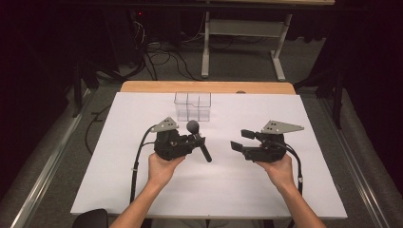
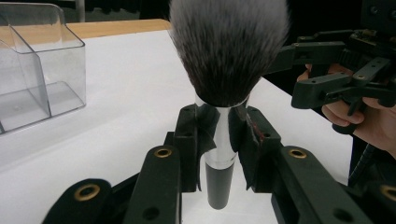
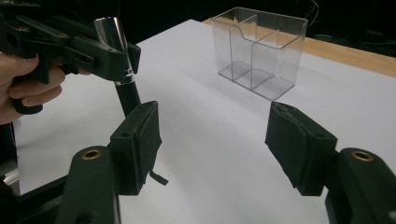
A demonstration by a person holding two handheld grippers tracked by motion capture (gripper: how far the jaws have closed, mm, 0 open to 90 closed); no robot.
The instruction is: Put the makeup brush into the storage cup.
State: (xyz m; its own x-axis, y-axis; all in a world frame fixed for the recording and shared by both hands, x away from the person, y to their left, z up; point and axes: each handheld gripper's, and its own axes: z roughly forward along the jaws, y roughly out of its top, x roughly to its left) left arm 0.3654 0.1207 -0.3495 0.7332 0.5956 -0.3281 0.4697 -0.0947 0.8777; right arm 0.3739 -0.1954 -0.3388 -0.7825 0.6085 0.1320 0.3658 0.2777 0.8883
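Left gripper held a makeup brush upright above the white table.
Its jaws clamped the silver ferrule; right gripper stood wide, empty. The bristle tips were cut off in the left gripper view.

Brush tip beyond the left gripper view's top edge; organizer cropped at its left.
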